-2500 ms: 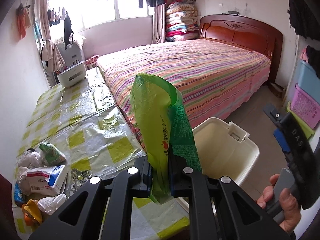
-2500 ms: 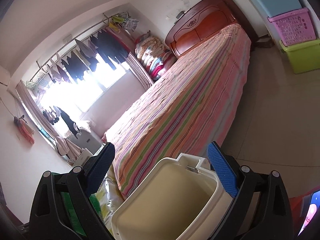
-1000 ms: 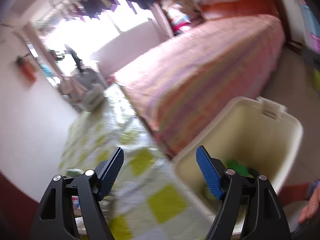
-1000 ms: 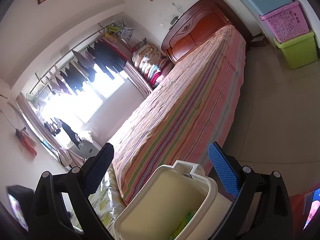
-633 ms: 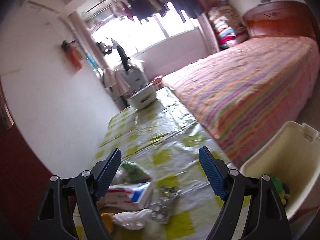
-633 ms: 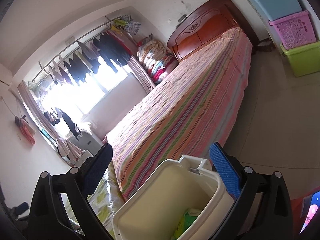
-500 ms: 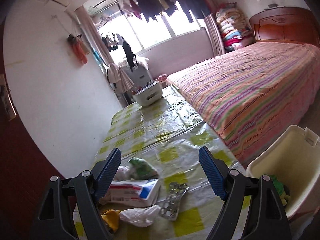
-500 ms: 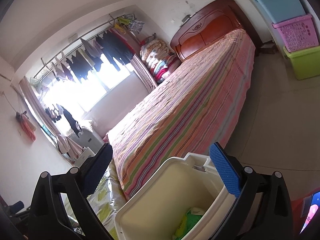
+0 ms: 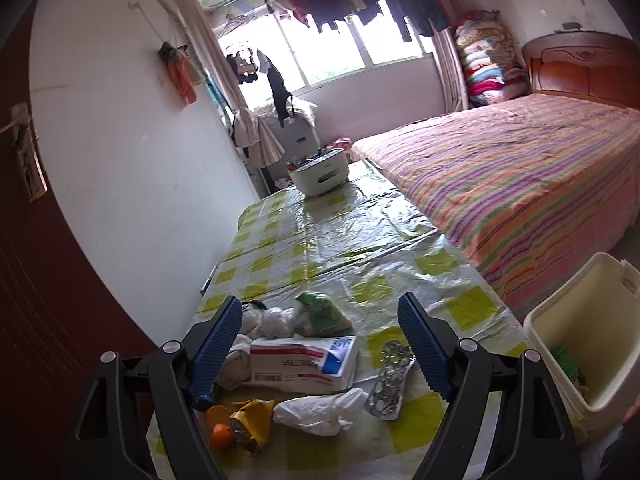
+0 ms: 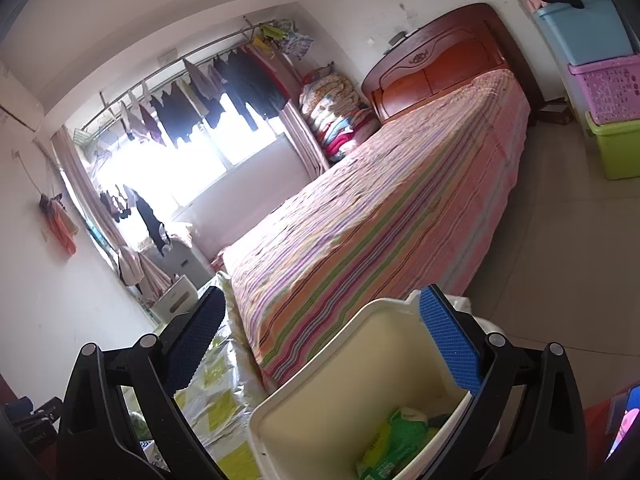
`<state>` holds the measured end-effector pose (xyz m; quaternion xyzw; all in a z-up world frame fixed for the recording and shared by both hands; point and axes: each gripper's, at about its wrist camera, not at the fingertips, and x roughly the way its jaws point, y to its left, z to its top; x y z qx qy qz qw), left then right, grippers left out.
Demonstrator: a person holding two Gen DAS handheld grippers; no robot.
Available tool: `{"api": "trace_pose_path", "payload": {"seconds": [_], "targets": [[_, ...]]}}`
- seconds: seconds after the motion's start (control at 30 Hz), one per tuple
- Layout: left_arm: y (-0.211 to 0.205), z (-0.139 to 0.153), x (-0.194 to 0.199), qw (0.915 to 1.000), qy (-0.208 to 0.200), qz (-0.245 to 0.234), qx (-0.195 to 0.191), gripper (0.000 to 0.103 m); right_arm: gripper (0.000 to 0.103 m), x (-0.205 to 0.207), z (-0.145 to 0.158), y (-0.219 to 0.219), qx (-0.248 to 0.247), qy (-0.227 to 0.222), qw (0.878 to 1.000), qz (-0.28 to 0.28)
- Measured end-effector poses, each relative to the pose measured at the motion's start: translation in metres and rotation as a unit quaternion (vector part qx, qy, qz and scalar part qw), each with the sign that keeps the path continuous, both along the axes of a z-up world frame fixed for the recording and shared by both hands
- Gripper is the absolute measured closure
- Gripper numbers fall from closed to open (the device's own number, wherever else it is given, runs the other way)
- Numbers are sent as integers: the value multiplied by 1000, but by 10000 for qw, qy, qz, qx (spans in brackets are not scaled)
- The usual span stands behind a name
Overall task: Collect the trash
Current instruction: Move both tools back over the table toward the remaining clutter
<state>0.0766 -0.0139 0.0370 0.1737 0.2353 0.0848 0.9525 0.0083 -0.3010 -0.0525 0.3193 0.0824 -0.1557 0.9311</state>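
My left gripper [image 9: 320, 344] is open and empty above a pile of trash at the near end of the table [image 9: 360, 248]: a white, red and blue packet [image 9: 304, 364], a green bag [image 9: 324, 312], crumpled white plastic [image 9: 320, 410], a foil blister sheet [image 9: 390, 380], yellow and orange scraps [image 9: 240, 424] and white wads [image 9: 272, 324]. The cream bin [image 9: 576, 332] stands at the table's right edge. My right gripper [image 10: 320, 340] is open and empty over the bin [image 10: 348, 380], which holds the green bag [image 10: 396, 444].
A striped bed [image 9: 520, 184] runs along the table's right side. A white organiser box [image 9: 318, 172] sits at the table's far end. A wall is on the left. Stacked storage crates [image 10: 604, 80] stand by the right wall beyond open floor.
My left gripper let the green bag go into the bin, opened, and swung left to face the trash pile on the table. My right gripper stayed open over the bin.
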Motion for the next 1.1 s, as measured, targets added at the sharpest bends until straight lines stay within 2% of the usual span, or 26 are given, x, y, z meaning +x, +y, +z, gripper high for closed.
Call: {"api": "trace_pose_path", "payload": {"seconds": [0.57,1.1], "targets": [[44,1,-4,9993,84,304,-214,25,7,13,6,35,-324,67,9989,319],[53,-1,-5,9989,134,342,-275,25,7,18,9,38,-393,132,9985,362]]}}
